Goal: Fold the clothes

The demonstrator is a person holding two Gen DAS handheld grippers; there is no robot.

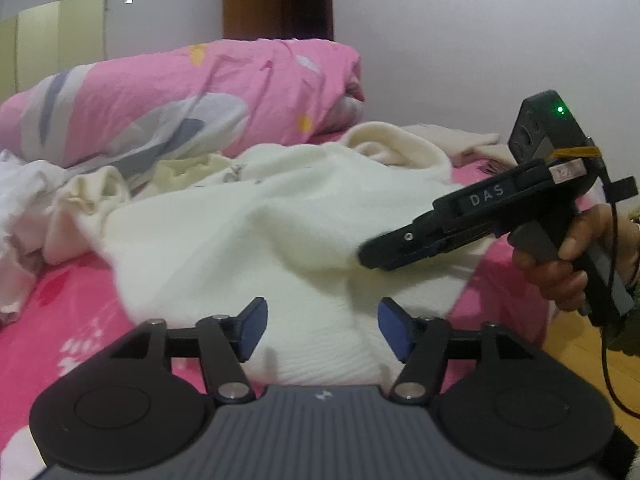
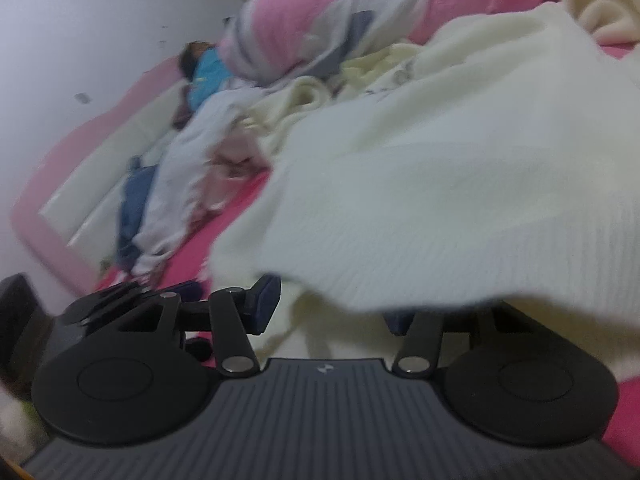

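Only the left wrist view shows the hand (image 1: pixel 560 256) behind the cream sweater (image 1: pixel 240 232).

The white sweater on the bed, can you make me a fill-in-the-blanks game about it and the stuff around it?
1. The white sweater lies on a bed sheet coloured ____.
2. The left gripper has blue pads that stand ____, not pinching the sweater.
3. The light on the right gripper glows ____.
4. Behind the sweater lies a rolled-up pink ____.

Missing words: pink; apart; green; quilt
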